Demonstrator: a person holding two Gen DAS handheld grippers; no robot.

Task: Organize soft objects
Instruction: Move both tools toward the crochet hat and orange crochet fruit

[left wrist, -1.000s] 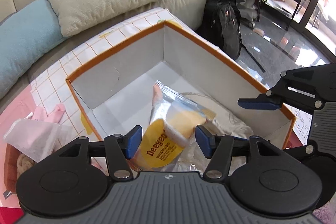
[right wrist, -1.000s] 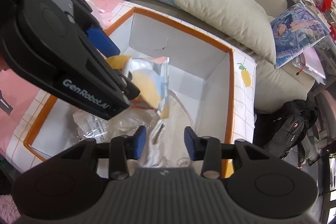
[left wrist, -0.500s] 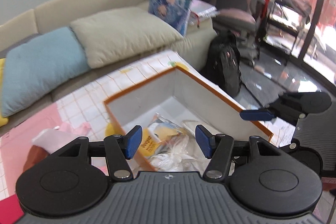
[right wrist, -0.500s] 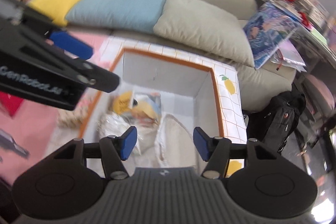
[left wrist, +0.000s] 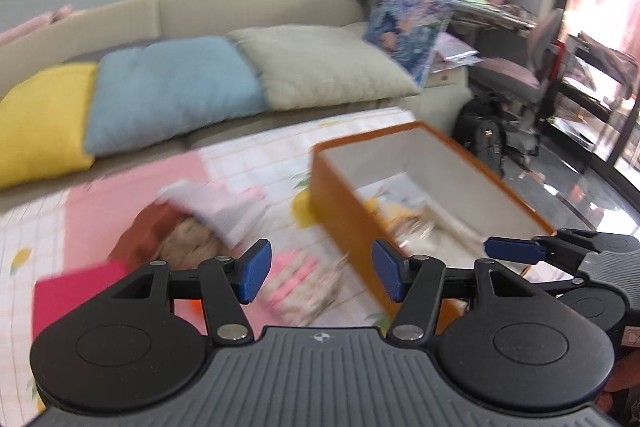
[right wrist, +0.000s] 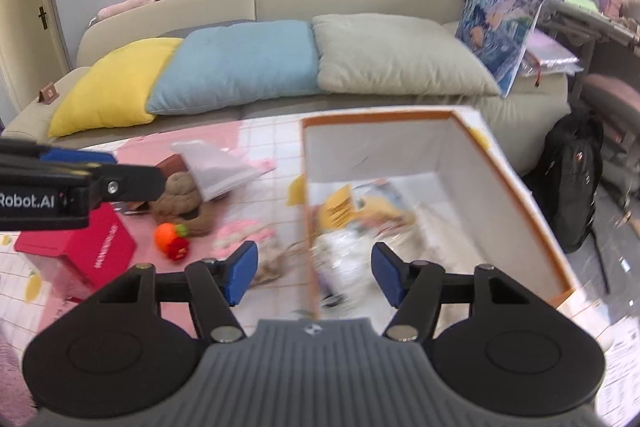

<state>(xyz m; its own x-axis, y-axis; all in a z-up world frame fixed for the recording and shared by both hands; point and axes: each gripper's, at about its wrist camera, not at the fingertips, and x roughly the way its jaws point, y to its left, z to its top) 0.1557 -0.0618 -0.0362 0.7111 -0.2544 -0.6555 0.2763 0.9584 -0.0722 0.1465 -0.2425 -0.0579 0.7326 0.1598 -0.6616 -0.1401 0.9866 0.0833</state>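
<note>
The orange box (left wrist: 340, 211) with white inner walls (right wrist: 380, 155) stands on the checked cloth. A yellow-labelled packet (right wrist: 340, 211), clear bags and a cream cloth lie inside it. My left gripper (left wrist: 322, 275) hangs open and empty above the pink patterned cloth (left wrist: 296, 283), left of the box. My right gripper (right wrist: 313, 277) is over the box's near left wall. Its jaws are opening, with nothing between them. Left of the box lie a brown plush (right wrist: 184, 199), an orange plush toy (right wrist: 172, 239) and a clear bag (right wrist: 220, 167).
A red box (right wrist: 80, 247) sits at the left on the pink mat. The sofa behind carries yellow (right wrist: 112, 87), blue (right wrist: 240, 67) and beige (right wrist: 392, 55) cushions. A black backpack (right wrist: 576, 179) stands on the floor at the right, beside a chair and a cluttered desk.
Both grippers have drawn back and up out of the box and swung left toward the loose things on the table. The right jaws have widened. The packet stays in the box.
</note>
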